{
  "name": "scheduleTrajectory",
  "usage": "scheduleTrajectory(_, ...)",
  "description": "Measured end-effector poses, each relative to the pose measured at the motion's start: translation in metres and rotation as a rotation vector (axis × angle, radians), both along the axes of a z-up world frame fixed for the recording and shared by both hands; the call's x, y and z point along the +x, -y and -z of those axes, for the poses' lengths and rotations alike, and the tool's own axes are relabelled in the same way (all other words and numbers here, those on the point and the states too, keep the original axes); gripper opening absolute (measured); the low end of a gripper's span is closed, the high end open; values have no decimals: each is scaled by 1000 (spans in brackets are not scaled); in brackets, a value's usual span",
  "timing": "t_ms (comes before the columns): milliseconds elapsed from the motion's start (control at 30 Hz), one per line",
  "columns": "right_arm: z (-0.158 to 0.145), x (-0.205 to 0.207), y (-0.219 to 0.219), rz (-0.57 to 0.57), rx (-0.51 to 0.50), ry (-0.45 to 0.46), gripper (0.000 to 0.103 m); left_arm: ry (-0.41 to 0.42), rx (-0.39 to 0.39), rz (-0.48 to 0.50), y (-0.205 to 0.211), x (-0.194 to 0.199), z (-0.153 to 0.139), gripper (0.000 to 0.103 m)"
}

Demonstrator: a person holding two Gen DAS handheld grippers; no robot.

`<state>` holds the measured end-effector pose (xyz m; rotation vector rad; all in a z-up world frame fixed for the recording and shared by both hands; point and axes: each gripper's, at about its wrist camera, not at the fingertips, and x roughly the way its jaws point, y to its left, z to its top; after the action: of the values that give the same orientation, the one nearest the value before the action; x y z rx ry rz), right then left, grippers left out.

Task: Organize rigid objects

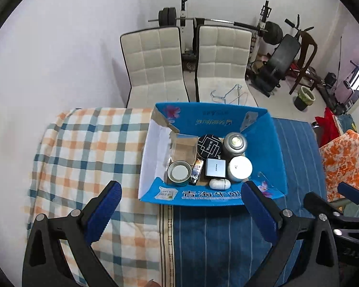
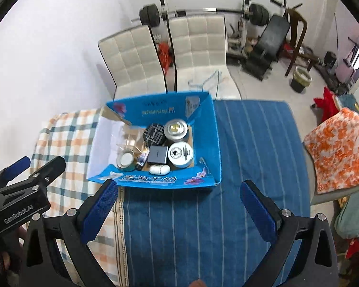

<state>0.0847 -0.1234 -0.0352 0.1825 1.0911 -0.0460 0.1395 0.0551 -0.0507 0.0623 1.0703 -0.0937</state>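
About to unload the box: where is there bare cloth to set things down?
Free: blue striped cloth right of the blue box and before its front wall; plaid cloth to its left. Crowded: the box's right half, tins packed together; only its white left wall side is bare.

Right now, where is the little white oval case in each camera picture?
Left wrist view: the white oval case lies inside the blue box, against its near wall, just right of the picture's middle.
Right wrist view: the same case sits left of the middle, again against the near wall.
Shared landmark: the round white tin just behind it.
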Motion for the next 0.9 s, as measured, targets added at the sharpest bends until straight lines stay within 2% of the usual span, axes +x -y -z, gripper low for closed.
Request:
scheduleTrajectory(133,-37,-27,-1,-9,9,50,103,29,-18,-3,-2,-20,-27,102)
scheduleTrajectory(333,-66,-55,-2,-25,20,84,103,39,-15,-3,2,-46,-49,102)
scheduleTrajectory(900,-86,-75,5,-4,-31,126,103,128,14,-21,3,-79,-84,102)
